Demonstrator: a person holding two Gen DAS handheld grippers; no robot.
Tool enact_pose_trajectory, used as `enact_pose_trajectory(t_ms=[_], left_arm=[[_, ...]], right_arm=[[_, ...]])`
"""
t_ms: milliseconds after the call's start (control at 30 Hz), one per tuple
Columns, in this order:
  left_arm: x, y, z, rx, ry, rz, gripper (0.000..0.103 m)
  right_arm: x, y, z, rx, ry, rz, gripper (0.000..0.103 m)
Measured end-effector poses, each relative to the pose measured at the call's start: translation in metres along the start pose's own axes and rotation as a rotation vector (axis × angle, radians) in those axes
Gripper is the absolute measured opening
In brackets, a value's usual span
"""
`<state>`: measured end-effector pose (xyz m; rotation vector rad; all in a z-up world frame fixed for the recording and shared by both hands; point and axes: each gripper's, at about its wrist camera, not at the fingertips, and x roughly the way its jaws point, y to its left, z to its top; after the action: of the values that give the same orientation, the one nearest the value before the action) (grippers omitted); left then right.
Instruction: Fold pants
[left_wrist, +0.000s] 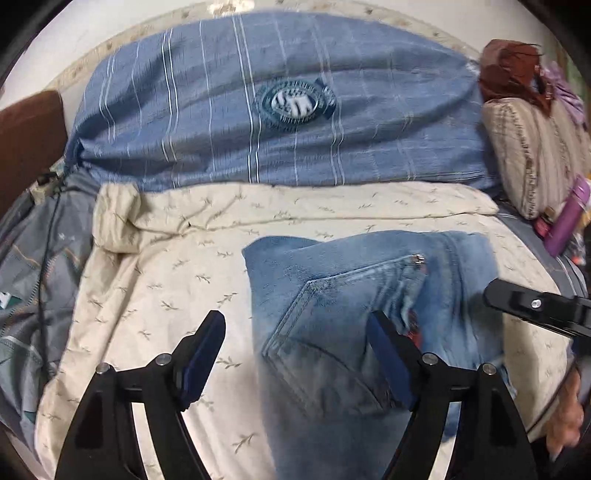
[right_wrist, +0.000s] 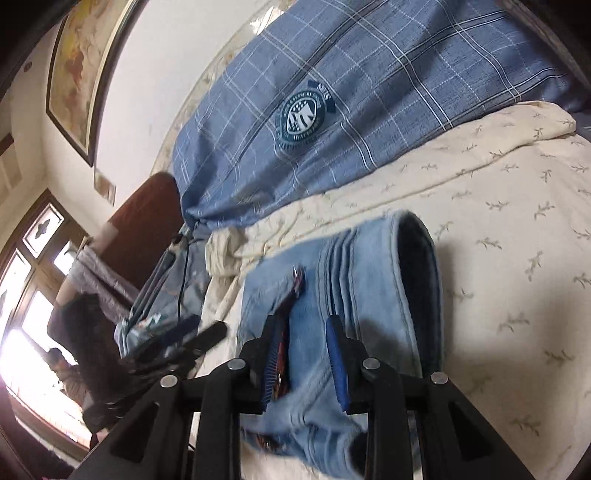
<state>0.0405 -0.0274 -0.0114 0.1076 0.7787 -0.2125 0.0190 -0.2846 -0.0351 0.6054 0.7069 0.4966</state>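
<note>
Jaws spread on my left gripper (left_wrist: 295, 362) above the folded jeans (left_wrist: 354, 295) — my right gripper (right_wrist: 301, 362) pinches their near edge, bundle stretching away across the bed (left_wrist: 147, 295).

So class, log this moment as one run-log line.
task: fold pants | left gripper: open, over jeans | right gripper: shut on jeans | surface: cream bedspread

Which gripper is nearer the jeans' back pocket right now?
Left. The left gripper hangs open right over the back pocket, fingers astride it without touching. The right gripper is shut on the jeans at a different spot, off to the pocket's right.
</note>
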Motion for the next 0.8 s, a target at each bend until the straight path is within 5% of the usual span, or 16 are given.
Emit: enact_pose_trajectory(t_ms=[467, 800], left_arm=[[0.049, -0.012, 0.01, -0.056, 0.044, -0.004, 0.081], [0.074, -0.002, 0.016, -0.091, 0.142, -0.059, 0.096]], right_arm=[[0.038, -0.012, 0.02, 0.047, -0.034, -0.118, 0.029], [0.065, -0.04, 0.021, 0.204, 0.03, -0.148, 0.03]])
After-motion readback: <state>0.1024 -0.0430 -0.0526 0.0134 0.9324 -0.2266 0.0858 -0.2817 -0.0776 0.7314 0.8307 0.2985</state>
